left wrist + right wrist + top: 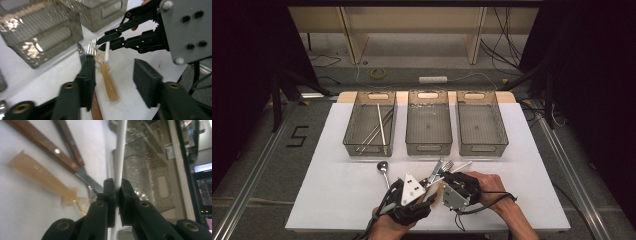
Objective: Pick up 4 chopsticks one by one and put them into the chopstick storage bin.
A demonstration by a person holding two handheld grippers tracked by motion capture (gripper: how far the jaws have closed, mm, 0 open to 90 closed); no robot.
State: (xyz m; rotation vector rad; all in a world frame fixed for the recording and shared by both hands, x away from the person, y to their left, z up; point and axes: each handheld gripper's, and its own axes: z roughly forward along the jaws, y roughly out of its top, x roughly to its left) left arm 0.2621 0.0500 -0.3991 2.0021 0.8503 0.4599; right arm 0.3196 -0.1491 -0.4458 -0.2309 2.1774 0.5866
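Observation:
A small pile of cutlery (441,170) lies on the white table (337,200) in front of the bins. My right gripper (117,186) is shut on a thin white stick (120,152) that runs up and away between its pads. In the left gripper view that same gripper (100,43) pinches the white stick (107,51) just above the pile. My left gripper (115,66) stands open over an amber plastic utensil (108,82). Its left jaw is next to a metal fork (91,47) with a wooden handle (96,110). Two wooden handles (40,142) lie beside the amber utensil (42,178).
Three clear bins stand in a row at the back: the left bin (352,125) holds long metal sticks, while the middle bin (428,148) and right bin (482,148) look bare inside. A metal spoon (383,167) lies left of the pile. The table's front edge is close behind both hands.

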